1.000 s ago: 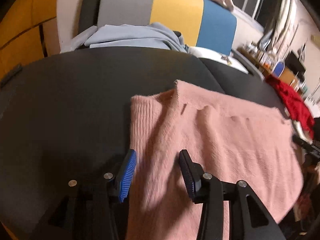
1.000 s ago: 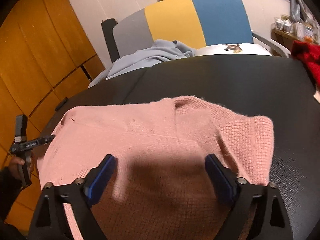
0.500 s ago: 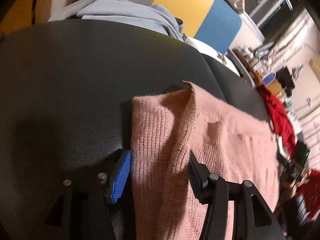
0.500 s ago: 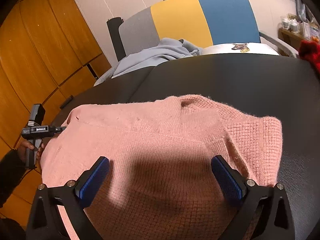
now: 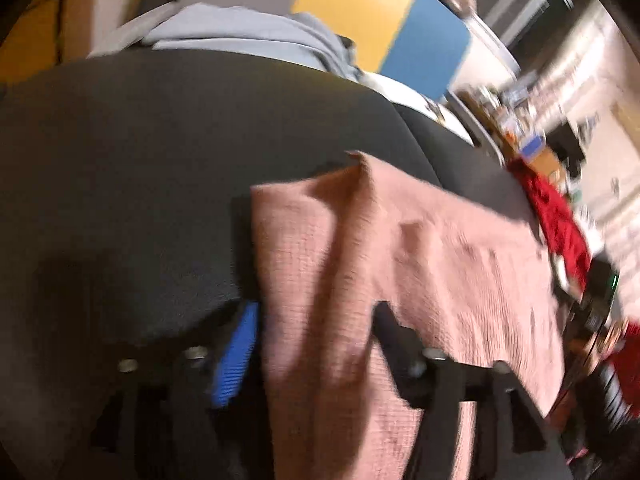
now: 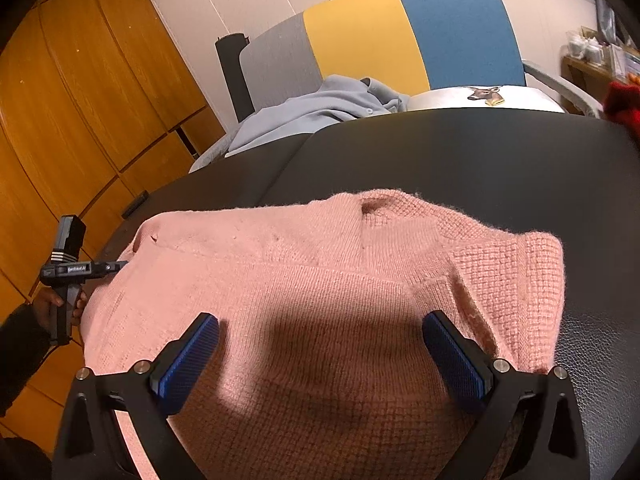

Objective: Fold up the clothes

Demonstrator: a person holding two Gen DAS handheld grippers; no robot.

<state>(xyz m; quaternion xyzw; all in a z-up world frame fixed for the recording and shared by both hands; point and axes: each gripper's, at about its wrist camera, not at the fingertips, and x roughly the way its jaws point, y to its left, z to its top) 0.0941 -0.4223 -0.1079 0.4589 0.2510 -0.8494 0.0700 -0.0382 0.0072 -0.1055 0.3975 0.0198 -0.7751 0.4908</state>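
I count one pink sweater (image 6: 320,280) lying folded and flat on the black table (image 6: 440,152), with one more red garment (image 5: 560,220) at the table's far right edge and one pale blue garment (image 6: 320,108) heaped on the single grey, yellow and blue chair (image 6: 400,36) behind. My left gripper (image 5: 316,336) straddles the sweater's left edge, its jaws opening and gripping nothing. My right gripper (image 6: 320,356) hangs fully released over the sweater's near middle, both blue pads (image 6: 188,360) clear of the knit.
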